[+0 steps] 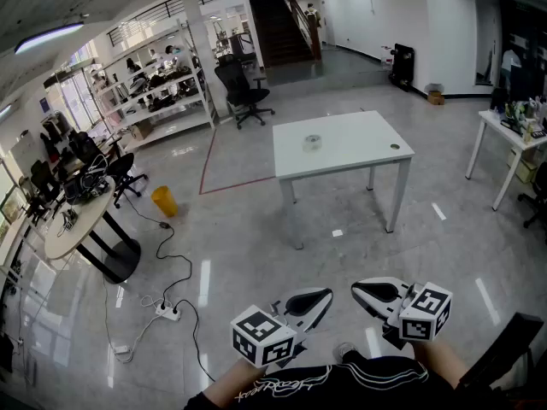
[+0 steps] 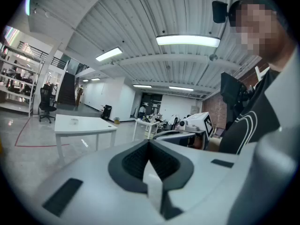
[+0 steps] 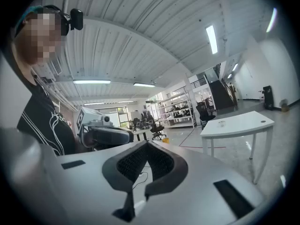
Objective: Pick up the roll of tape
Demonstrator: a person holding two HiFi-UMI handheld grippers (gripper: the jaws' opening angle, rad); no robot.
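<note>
Clear roll of tape (image 1: 313, 143), one, tiny and indistinct on the white desk (image 1: 359, 154); left gripper (image 1: 326, 296) and right gripper (image 1: 358, 290), two, fingers pressed together, empty

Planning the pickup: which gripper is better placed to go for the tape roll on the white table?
Left, barely. The left gripper and right gripper are both shut and far from the table; the tape roll lies nearly straight ahead of the left one.
</note>
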